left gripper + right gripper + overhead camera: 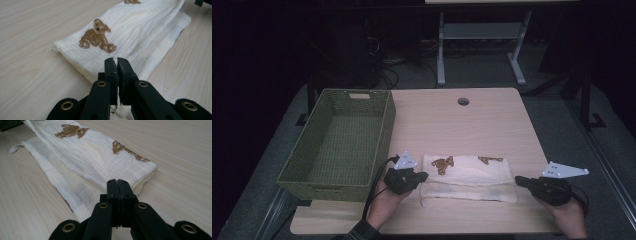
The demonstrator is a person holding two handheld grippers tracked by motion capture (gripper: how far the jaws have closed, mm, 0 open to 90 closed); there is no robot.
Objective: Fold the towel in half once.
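White cloth [469, 177] folded; gripper [117, 61] tip hides near edge.

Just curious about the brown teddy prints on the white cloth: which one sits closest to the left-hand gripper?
The whole seated bear, printed near the end of the cloth by the left gripper. The other print lies farther right, toward the cloth's middle.

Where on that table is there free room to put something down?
The far half of the table, between the green basket and the right edge, is bare except for a small hole. The near strip is crowded: the folded cloth lies between the two claws.
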